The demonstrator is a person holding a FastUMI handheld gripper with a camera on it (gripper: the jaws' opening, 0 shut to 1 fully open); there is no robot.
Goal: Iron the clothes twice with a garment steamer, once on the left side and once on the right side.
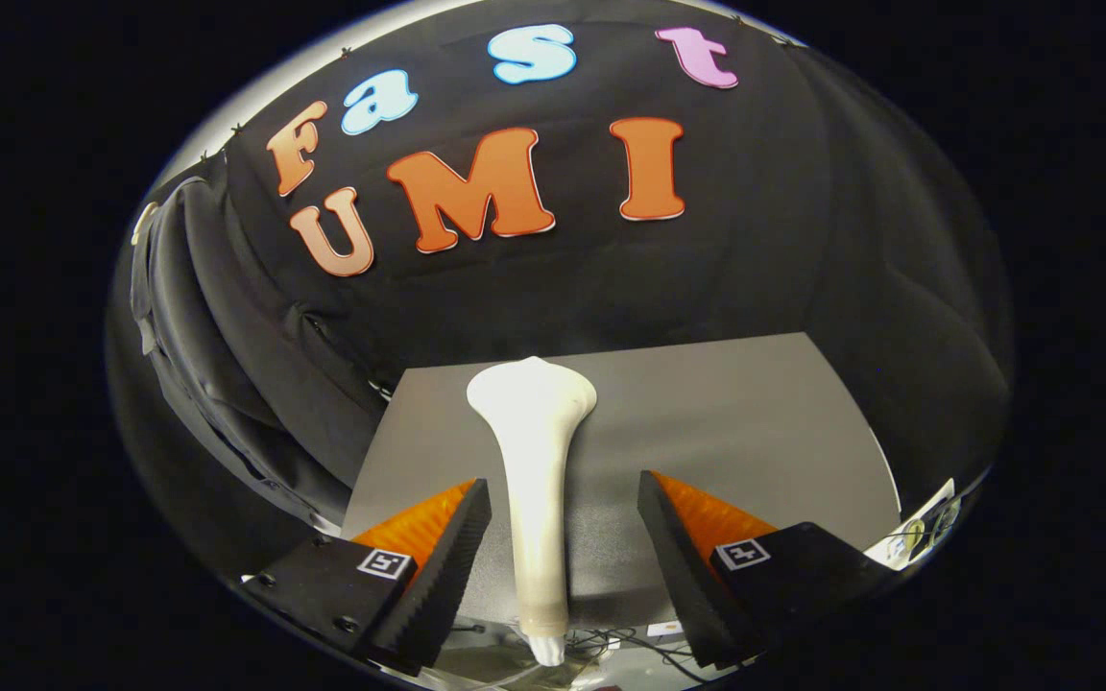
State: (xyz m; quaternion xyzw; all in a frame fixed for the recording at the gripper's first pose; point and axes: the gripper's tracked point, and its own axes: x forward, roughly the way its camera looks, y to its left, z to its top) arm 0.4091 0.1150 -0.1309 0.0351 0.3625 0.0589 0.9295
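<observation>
steamer (532, 451) lies between the two fingers of your hand-held gripper (563, 566), its long white handle running forward over the grey table (755, 422) and its flared head pointing away toward the booth wall. the fingers stand apart, with a clear gap on each side of the handle, the left finger (452, 557) nearer to it than the right, so nothing is gripped yet. the step in hand looks like taking hold of the steamer. centre the handle between the fingers before you close, since the offset could nudge it sideways. close on the straight part of the handle, well back from the head, and squeeze evenly so the smooth, round shaft does not roll or slip. the dark clothes (227, 384) hang off to the left beside the table, so plan to lift and swing that way once the grip feels firm.
</observation>
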